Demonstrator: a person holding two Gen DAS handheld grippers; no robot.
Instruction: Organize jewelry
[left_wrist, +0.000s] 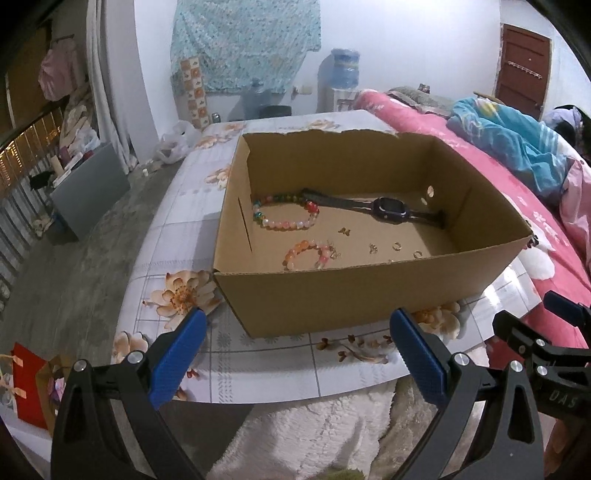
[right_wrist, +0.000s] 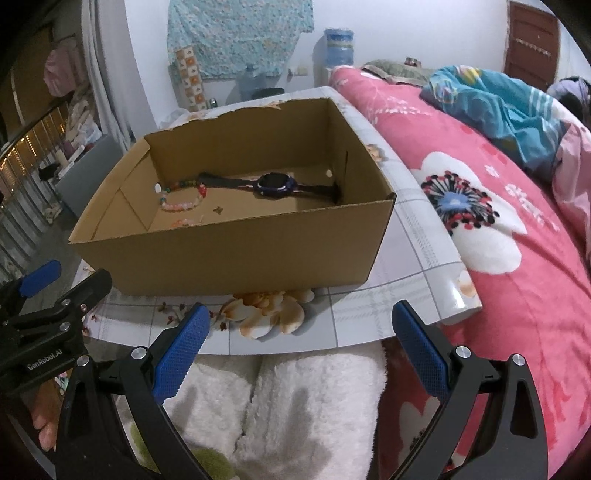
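An open cardboard box (left_wrist: 332, 295) (right_wrist: 236, 254) stands on a floral-patterned table (left_wrist: 192, 206) (right_wrist: 406, 295). Inside lie a dark smartwatch (left_wrist: 386, 206) (right_wrist: 275, 183), a long bead bracelet (left_wrist: 284, 218) (right_wrist: 183, 201), a smaller pink-orange bead bracelet (left_wrist: 308, 253) (right_wrist: 183, 222), and several tiny earrings and rings (left_wrist: 373, 248). My left gripper (left_wrist: 295, 332) is open in front of the box's near wall, holding nothing. My right gripper (right_wrist: 301, 325) is also open and holds nothing, at the table's near edge. Each gripper shows at the side of the other's view.
A bed with a pink flowered cover (right_wrist: 498, 229) (left_wrist: 480, 177) and a blue blanket (right_wrist: 498, 107) lies close on the right. White fluffy fabric (right_wrist: 295, 406) lies below the table edge. A grey bin (left_wrist: 88, 192) and red bag (left_wrist: 31, 384) stand on the floor left.
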